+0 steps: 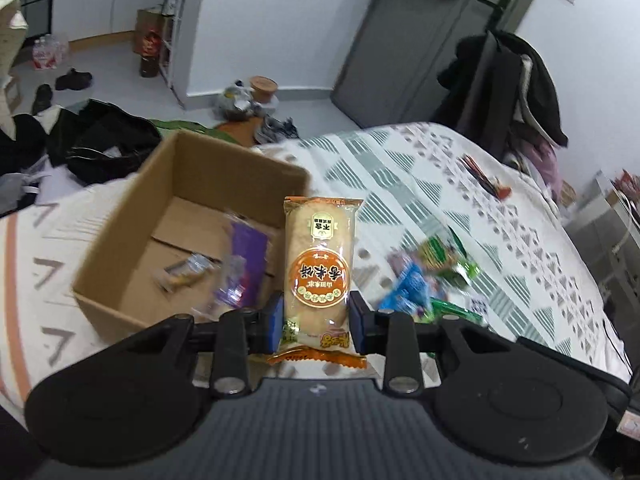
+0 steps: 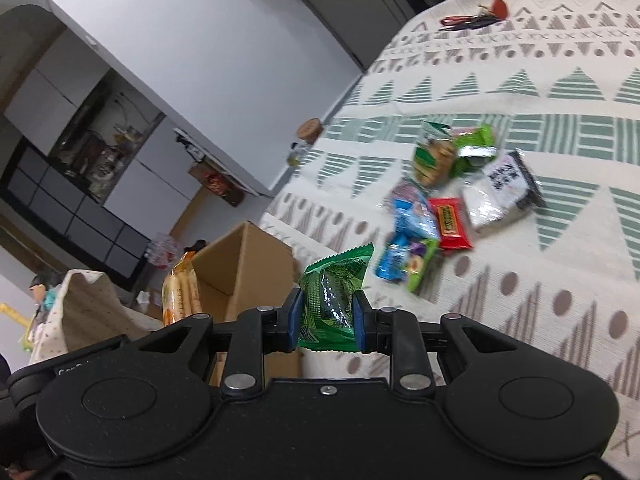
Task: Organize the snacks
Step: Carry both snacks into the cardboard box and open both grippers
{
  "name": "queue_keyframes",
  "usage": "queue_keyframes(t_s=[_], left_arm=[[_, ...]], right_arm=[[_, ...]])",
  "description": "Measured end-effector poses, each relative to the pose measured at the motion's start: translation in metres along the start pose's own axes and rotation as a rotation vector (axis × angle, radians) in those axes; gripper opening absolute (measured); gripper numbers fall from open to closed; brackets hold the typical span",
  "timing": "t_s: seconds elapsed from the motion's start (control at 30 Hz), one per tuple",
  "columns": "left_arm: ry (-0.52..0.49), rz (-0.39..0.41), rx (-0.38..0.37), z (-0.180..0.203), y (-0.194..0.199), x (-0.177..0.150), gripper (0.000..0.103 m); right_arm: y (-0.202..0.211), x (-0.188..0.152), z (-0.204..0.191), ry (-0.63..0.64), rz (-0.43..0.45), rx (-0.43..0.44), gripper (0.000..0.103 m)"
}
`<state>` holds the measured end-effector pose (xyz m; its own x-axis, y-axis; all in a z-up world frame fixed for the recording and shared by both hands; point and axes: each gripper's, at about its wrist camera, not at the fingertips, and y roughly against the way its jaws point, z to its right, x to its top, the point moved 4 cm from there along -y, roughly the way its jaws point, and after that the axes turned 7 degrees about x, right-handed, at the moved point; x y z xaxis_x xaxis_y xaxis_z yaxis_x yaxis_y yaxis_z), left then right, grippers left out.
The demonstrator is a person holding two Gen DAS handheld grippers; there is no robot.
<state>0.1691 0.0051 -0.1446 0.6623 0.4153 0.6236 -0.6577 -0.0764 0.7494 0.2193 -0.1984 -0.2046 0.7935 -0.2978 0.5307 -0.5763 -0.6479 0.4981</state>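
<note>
Rice cracker pack [image 1: 318,268] pinched in left gripper [image 1: 316,318], green snack packet [image 2: 332,300] in right gripper [image 2: 327,318]

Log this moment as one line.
left tool: shut on rice cracker pack | right tool: shut on green snack packet | cardboard box: open

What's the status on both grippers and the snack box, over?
Left hand-held gripper shut on rice cracker pack. Right hand-held gripper shut on green packet. Cardboard box open, nothing blocking it.
</note>
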Motion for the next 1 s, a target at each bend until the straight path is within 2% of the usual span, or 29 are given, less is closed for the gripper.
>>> queue_keyframes(t_s=[0.4, 0.77, 1.0], left_arm=[[0.083, 0.017, 0.09, -0.044, -0.005, 0.023, 0.032], [0.144, -0.021, 0.155, -0.077, -0.016, 0.024, 0.032], [0.165, -0.013, 0.193, -0.087, -0.009, 0.03, 0.036]], right_arm=[[-0.019, 0.003, -0.037, 0.052, -0.024, 0.123, 0.025], [-0.053, -0.004, -0.074, 0.093, -0.07, 0.195, 0.025], [-0.066, -0.011, -0.084, 0.092, -0.101, 0.222, 0.026]])
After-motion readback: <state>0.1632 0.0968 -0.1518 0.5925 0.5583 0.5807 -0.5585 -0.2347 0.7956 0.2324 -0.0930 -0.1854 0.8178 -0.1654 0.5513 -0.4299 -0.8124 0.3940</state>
